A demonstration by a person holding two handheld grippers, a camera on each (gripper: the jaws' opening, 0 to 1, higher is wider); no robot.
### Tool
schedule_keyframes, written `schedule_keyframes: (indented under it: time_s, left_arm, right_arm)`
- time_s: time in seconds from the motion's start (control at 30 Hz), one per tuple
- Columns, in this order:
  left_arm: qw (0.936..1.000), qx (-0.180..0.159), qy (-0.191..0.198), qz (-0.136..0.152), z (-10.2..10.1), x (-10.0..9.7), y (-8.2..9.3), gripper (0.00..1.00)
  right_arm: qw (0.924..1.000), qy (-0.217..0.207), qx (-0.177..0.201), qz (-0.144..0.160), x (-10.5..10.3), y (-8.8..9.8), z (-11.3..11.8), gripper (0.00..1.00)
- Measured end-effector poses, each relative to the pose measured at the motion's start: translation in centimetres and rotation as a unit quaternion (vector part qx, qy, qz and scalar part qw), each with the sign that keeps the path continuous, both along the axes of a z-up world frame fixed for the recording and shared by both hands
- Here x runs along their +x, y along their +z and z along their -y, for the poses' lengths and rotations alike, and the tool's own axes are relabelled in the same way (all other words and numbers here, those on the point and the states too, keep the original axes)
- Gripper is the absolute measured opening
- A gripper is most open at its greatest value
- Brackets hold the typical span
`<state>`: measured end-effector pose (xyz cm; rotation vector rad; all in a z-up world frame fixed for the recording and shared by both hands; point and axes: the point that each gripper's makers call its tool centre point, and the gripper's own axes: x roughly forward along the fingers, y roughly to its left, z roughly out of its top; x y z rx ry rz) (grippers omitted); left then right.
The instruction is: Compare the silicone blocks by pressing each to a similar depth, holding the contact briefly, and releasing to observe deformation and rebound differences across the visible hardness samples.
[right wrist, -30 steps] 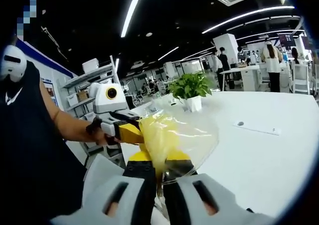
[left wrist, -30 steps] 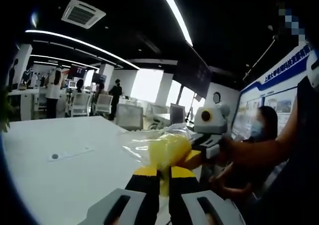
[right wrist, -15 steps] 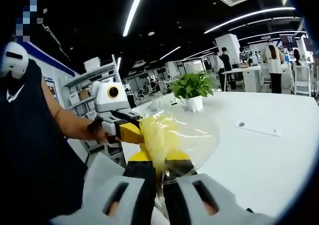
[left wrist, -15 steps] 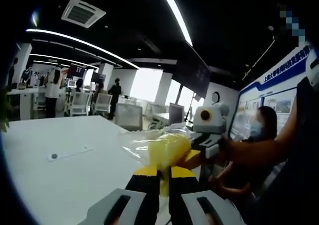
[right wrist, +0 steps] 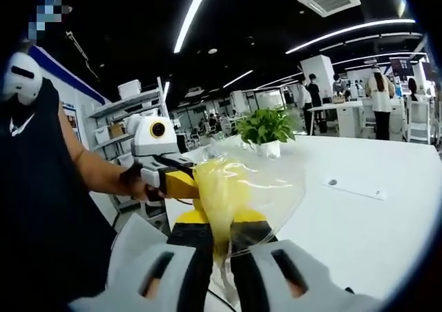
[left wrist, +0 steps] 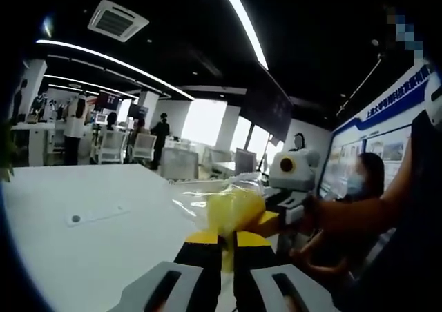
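A yellow silicone block sits inside a clear plastic bag, held up above the white table. My left gripper is shut on the bag's lower edge, its yellow-tipped jaws pressed together. From the right, my right gripper comes in and pinches the same bag. In the right gripper view the bagged block hangs just over my right gripper, which is shut on the plastic. The left gripper reaches in from the left and grips the bag's side.
A small flat white plate lies on the table, also seen at the right. A potted plant stands at the table's far end. The person's arm and body are close by. Shelves, desks and people stand behind.
Both views have drifted slightly with the hands. The bag stays pinched by both grippers in the same way.
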<state>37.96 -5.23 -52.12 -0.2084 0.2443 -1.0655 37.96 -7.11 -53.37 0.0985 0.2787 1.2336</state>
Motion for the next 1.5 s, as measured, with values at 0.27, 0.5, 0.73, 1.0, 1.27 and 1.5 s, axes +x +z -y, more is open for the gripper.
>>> schedule_keyframes:
  time_s: [0.27,0.5,0.73,1.0,1.27,1.5]
  left_arm:
    - [0.9999,-0.011,0.007,0.005,-0.2,0.0,1.0,0.00]
    - [0.9999,-0.011,0.009,0.007,-0.2,0.2,1.3,0.00]
    - [0.9998,-0.017,0.010,-0.003,-0.2,0.2,1.0,0.00]
    - [0.9999,-0.014,0.007,-0.003,-0.1,0.4,1.1,0.00]
    - [0.9999,-0.015,0.008,-0.003,-0.1,0.7,1.4,0.00]
    - [0.9997,-0.023,0.007,-0.011,-0.1,1.1,1.6,0.00]
  right_arm:
    - [0.9988,-0.007,0.000,0.048,0.3,0.8,0.0,0.14]
    - [0.9983,-0.020,0.009,0.054,0.7,1.1,-0.1,0.47]
    - [0.9958,-0.056,0.042,0.060,1.7,1.8,0.3,0.97]
    - [0.9935,-0.078,0.040,0.072,2.3,2.2,1.5,0.97]
    - [0.9921,-0.096,0.050,0.064,2.8,2.5,2.6,0.97]
    - [0.9896,-0.120,0.051,0.060,2.8,2.3,4.5,0.97]
